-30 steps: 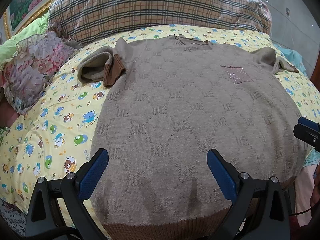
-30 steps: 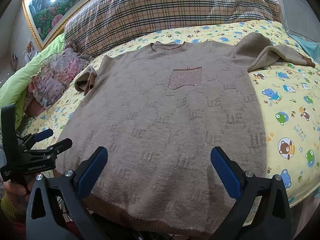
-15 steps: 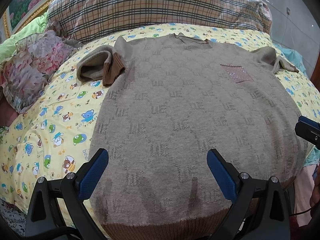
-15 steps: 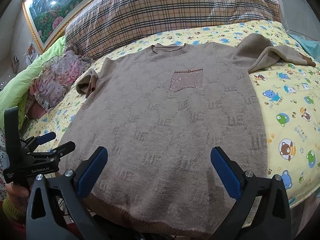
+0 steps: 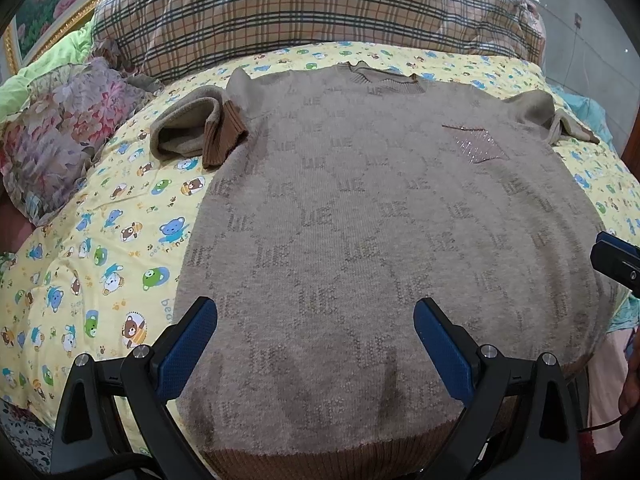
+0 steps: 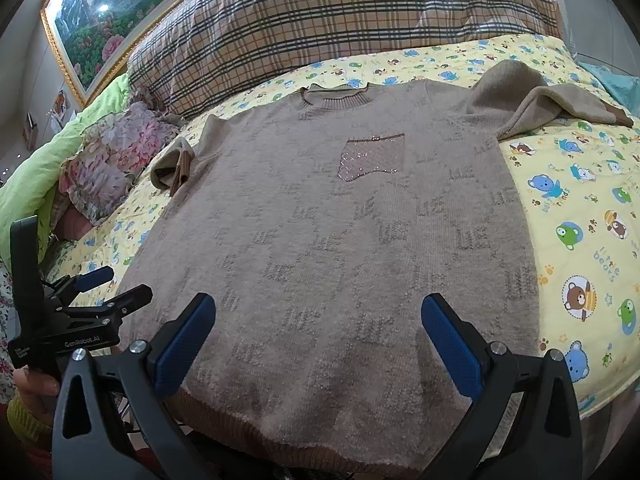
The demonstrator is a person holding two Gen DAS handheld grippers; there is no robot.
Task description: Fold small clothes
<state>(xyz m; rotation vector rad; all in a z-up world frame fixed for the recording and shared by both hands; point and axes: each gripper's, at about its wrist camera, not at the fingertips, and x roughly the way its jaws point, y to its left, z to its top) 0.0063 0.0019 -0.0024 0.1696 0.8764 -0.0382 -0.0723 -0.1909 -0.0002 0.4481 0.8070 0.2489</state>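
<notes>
Left wrist view: one floral cushion at the bed's left edge, one plaid pillow along the head. One tan sweater lies flat, front up, mid-bed on the bear-print sheet; two sleeves, the left bunched. Left gripper spread wide above the hem, holding nothing. Right gripper likewise wide apart, empty, above the hem.
</notes>
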